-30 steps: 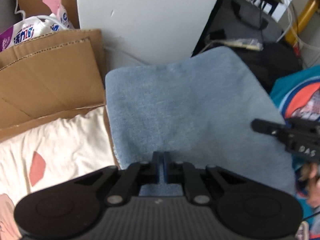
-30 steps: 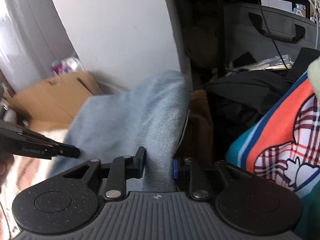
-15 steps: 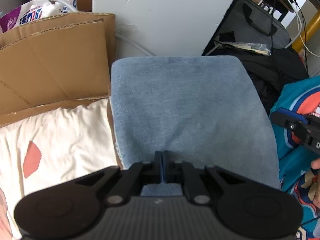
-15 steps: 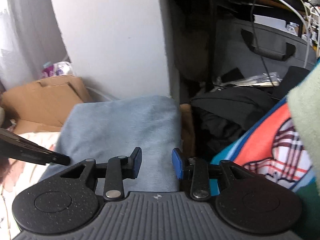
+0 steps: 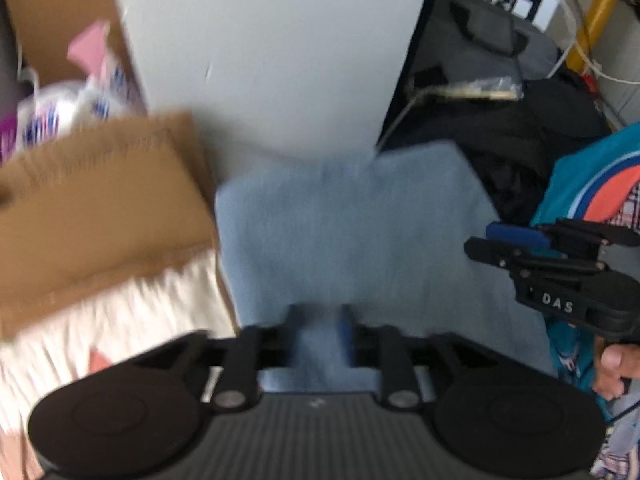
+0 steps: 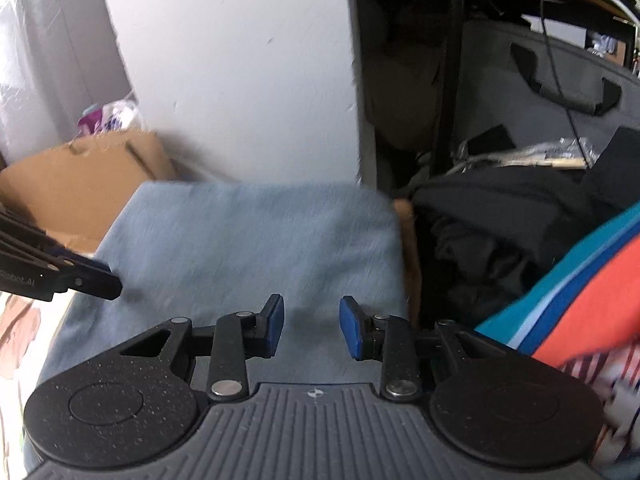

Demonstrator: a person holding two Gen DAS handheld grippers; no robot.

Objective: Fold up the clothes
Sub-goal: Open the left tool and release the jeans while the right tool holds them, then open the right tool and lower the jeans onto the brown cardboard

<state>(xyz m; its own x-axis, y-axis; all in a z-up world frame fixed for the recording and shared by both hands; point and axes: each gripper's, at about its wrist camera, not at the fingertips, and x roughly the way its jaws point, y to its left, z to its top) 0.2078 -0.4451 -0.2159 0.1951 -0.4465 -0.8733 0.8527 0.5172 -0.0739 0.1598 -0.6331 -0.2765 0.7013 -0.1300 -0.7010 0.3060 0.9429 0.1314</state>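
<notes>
A folded light-blue denim garment (image 5: 360, 240) lies flat between a cardboard box and a dark pile. My left gripper (image 5: 318, 320) hovers over its near edge. Its jaws are opening, and the denim shows in the gap without being pinched. This view is blurred. My right gripper (image 6: 312, 324) stands open over the near right part of the same garment (image 6: 248, 248), with nothing gripped. In the left wrist view the right gripper (image 5: 500, 240) is at the denim's right edge. In the right wrist view the left gripper (image 6: 100, 280) is at its left edge.
A cardboard box (image 5: 100, 200) and a cream cloth with red patches (image 5: 120, 320) lie to the left. A white panel (image 5: 280, 60) stands behind. Black clothes (image 6: 500, 220) and a teal and orange garment (image 6: 580, 300) crowd the right. A hand (image 5: 612, 368) holds the right gripper.
My left gripper, shut on the denim's near edge before, has parted its jaws and lifted a little. My right jaws have widened. The denim went from draped to lying flat.
</notes>
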